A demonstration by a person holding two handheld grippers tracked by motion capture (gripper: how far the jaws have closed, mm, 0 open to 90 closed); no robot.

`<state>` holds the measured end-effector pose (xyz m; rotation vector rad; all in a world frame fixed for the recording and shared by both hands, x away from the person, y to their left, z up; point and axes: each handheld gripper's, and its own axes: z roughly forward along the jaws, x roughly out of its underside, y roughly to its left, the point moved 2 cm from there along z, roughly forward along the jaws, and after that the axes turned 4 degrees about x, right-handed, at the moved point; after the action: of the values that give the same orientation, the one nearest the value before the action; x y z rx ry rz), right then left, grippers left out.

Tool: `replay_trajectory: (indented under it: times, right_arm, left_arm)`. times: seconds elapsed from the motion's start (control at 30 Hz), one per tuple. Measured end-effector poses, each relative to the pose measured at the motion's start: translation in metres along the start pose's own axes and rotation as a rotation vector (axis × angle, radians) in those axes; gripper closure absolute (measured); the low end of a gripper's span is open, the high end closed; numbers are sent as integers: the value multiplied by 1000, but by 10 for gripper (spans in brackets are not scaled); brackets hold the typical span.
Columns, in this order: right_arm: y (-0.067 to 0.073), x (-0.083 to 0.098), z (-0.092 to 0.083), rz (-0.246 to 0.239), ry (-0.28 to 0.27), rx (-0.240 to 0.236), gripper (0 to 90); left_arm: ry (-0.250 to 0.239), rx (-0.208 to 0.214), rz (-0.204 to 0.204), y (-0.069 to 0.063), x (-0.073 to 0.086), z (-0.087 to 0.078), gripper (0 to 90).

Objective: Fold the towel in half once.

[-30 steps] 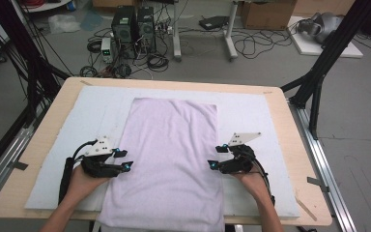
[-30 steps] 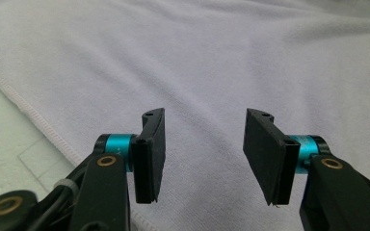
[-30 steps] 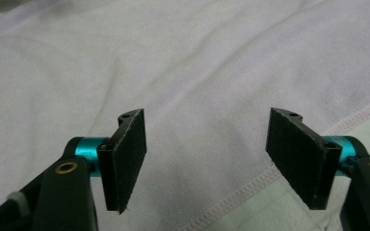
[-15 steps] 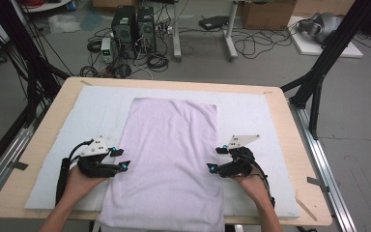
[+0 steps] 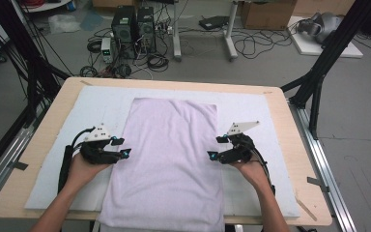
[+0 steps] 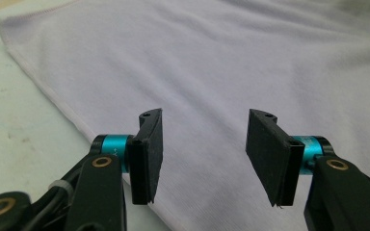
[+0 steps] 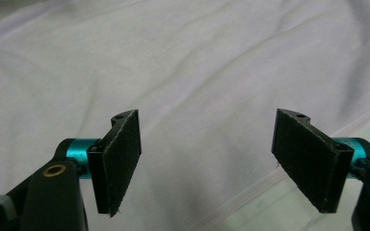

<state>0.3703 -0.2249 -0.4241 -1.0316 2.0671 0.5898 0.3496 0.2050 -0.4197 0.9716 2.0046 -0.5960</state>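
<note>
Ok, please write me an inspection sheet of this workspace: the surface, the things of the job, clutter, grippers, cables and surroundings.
Surface: wooden table with a white mat on top.
Job's things: pale lilac towel spread flat along the middle of the mat, its near end hanging over the table's front edge.
Clutter: nothing seen on the table.
Grippers: left hand-held gripper at the towel's left edge, jaws apart, nothing between them; right hand-held gripper at the right edge, jaws apart, nothing between them.
Cables: a black cable trails from the left one; loose cables lie on the floor behind the table.
Surroundings: two computer towers on the floor, black frame struts at the table's sides.
</note>
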Motion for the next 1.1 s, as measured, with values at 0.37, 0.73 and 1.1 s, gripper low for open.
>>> replay_trajectory:
  times: [0.37,0.73,1.1]
  right_arm:
    - [-63,-42,14,19,31,76,344]
    - [-92,-20,53,62,103,176,471]
    - [-92,-19,61,115,127,147,858]
  left_arm:
    - [19,-95,-61,75,-41,19,564]
    - [112,-154,-138,99,-19,66,582]
    - [145,-131,-129,95,-18,74,868]
